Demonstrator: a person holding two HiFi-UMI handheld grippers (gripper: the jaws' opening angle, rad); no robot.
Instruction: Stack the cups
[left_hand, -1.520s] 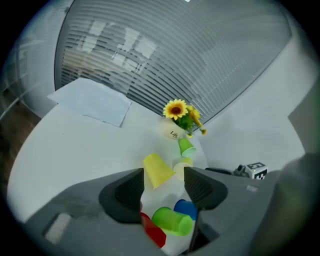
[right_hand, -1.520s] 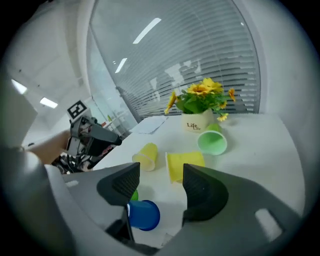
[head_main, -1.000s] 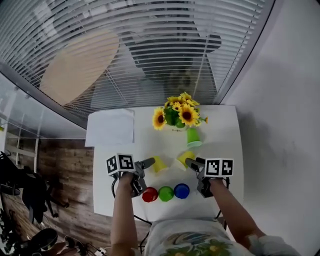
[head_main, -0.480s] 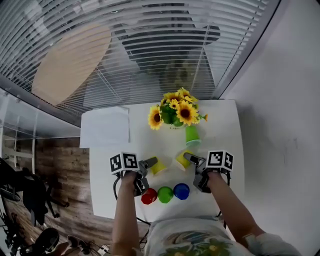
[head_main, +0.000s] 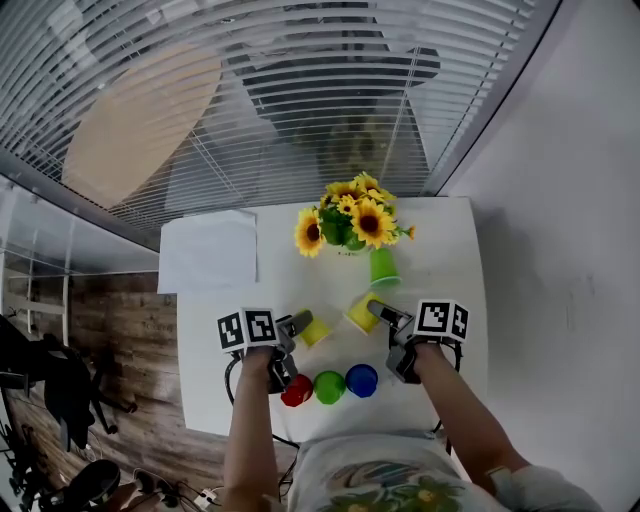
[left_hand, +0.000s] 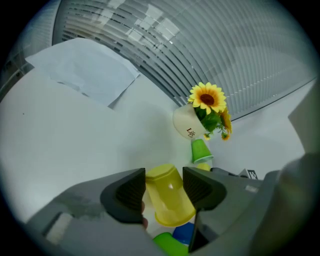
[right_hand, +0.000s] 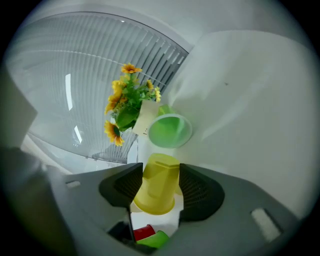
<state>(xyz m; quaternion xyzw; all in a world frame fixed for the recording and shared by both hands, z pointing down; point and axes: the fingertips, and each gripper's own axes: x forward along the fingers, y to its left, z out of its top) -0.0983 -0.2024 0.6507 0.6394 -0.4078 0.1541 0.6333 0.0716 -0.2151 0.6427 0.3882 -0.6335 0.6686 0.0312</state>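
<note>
Yellow plastic fills both grips: the left gripper (left_hand: 165, 186) has its dark ribbed pads against the sides of the left yellow cup (left_hand: 170, 205), whose closed base points away from the camera and whose wide rim hangs toward the lower edge of the frame. Its jaws have just been closing, and they now stand fairly wide but pressed on the cup. The right gripper (right_hand: 156, 189) clamps the right yellow cup (right_hand: 159, 172) the same way, base forward and rim toward the camera; its jaws too have just been closing and sit against the cup's walls. In the head view the two cups face each other slightly apart at the middle of the white table (head_main: 445, 262), each tilted in its gripper. Below them, near the lower edge of the table, a red cup (head_main: 297, 391), a green cup (head_main: 329, 387) and a blue cup (head_main: 361, 380) stand in a close row. Above the held cups, a light green cup (head_main: 383, 267) stands mouth-down just beside a white vase of sunflowers (head_main: 345, 225). A sheet of paper (head_main: 208, 252) lies at the table's upper left corner, with slatted blinds (head_main: 300, 90) filling the top of the frame.
</note>
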